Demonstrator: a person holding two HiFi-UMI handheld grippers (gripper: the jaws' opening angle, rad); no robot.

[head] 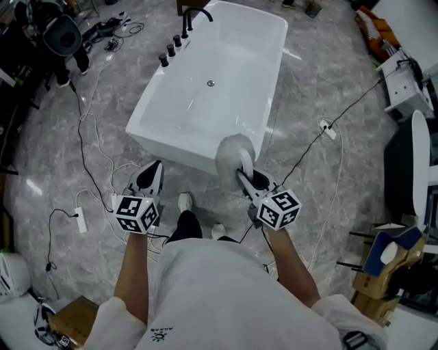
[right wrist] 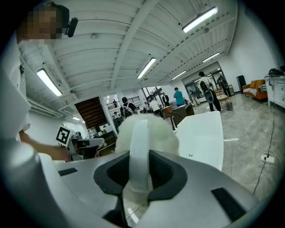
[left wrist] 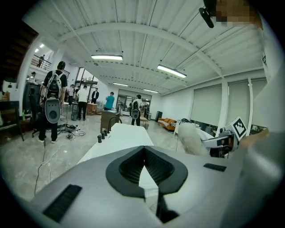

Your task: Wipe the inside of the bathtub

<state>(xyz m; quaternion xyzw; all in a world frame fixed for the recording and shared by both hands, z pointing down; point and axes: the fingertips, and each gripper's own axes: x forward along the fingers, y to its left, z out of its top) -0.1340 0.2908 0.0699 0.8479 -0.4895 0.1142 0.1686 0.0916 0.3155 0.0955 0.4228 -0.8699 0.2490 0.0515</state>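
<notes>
The white bathtub (head: 229, 65) stands ahead of me on the grey floor, with a black faucet (head: 196, 16) at its far left corner and a drain (head: 211, 83) in its bottom. My right gripper (head: 246, 176) is shut on the white handle (right wrist: 139, 147) of a fluffy white wiping pad (head: 234, 154), which hangs over the tub's near rim. To the left, my left gripper (head: 152, 172) is outside the tub, above the floor, shut and holding nothing. The left gripper view shows the tub (left wrist: 121, 133) and the pad (left wrist: 191, 139).
Black and white cables run over the marble floor, with a power strip (head: 81, 220) at the left and a plug socket (head: 328, 128) at the right. Machines and carts (head: 410, 89) line the right side. Several people (left wrist: 52, 100) stand far beyond the tub.
</notes>
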